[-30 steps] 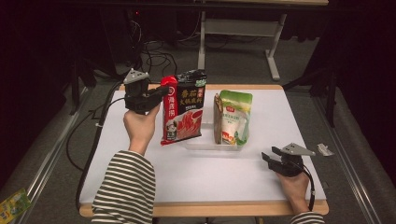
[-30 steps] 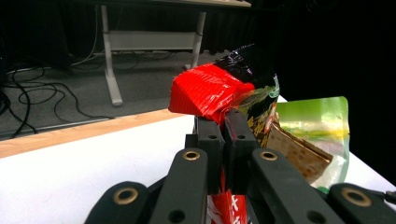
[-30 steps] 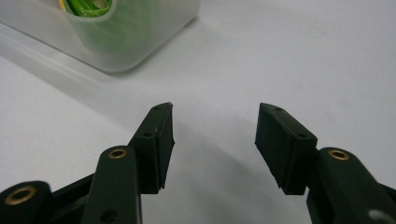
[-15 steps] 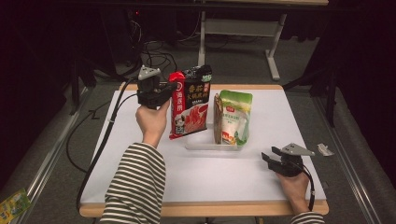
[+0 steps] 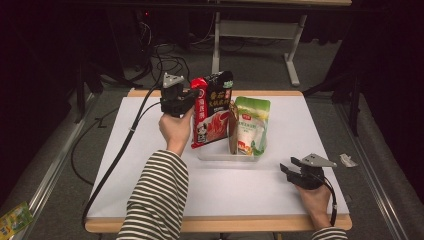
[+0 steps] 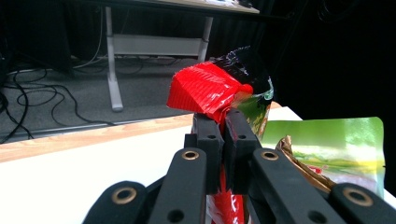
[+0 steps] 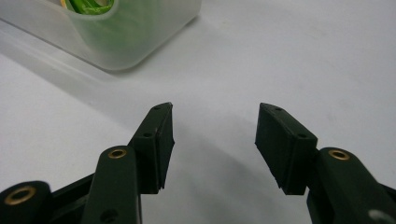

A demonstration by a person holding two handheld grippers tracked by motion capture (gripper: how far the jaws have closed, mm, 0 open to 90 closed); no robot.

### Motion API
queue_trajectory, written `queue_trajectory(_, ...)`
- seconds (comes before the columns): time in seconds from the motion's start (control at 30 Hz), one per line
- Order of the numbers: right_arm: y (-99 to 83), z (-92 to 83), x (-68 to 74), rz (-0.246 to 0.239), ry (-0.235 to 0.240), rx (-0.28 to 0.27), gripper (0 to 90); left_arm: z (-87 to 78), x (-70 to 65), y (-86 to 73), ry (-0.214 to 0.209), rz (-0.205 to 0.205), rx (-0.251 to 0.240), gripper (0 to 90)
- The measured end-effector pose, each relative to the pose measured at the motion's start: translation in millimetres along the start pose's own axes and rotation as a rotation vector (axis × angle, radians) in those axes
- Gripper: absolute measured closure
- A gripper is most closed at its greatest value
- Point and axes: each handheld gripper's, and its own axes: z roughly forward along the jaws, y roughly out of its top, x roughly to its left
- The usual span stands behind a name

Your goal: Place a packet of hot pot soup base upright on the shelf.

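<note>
A red and black snack pouch (image 5: 212, 110) hangs upright over the left end of a clear plastic bin (image 5: 220, 154). My left gripper (image 5: 192, 96) is shut on the pouch's crumpled upper left edge (image 6: 208, 91). A green and white pouch (image 5: 251, 125) stands in the bin, with a brown pouch (image 5: 232, 127) edge-on beside it. In the left gripper view the green pouch (image 6: 336, 149) and the brown pouch (image 6: 303, 161) lie beyond the jaws to the right. My right gripper (image 5: 286, 167) rests low at the table's front right, open, with nothing between its fingers (image 7: 215, 140). The bin's corner (image 7: 126, 42) lies ahead of it.
The white table top (image 5: 125, 150) has a wooden rim. A small crumpled scrap (image 5: 347, 160) lies near the right edge. Cables and another table's legs (image 5: 292, 65) stand on the floor behind. A green packet (image 5: 12, 220) lies on the floor at the lower left.
My left hand has carried the red and black pouch to the right and slightly down, closer to the bin. The right gripper has stayed where it was.
</note>
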Motion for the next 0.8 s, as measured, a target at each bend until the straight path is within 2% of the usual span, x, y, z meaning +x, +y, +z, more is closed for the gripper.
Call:
queue_trajectory(0.2, -0.1, -0.4, 0.2, 0.007, -0.001, 0.0, 47.4, 8.8, -7.3, -6.6, 0.006, 0.018, -0.037, 86.9)
queue_trajectory(0.33, -0.1, -0.4, 0.4, 0.003, -0.002, -0.002, 47.4, 10.6, -12.4, -10.2, -0.012, 0.033, -0.042, 86.0)
queue_trajectory(0.6, -0.1, -0.2, 1.1, -0.005, -0.005, -0.001, 47.4, 10.9, -18.2, -13.5, -0.052, 0.07, -0.017, 84.1)
queue_trajectory(0.73, -0.1, -0.2, 1.2, -0.007, -0.005, -0.002, 47.4, 12.7, -18.9, -15.5, -0.08, 0.071, 0.026, 83.1)
queue_trajectory(0.8, 0.0, -0.2, 1.4, -0.004, -0.004, -0.002, 47.3, 13.6, -18.5, -18.1, -0.072, 0.082, 0.048, 83.4)
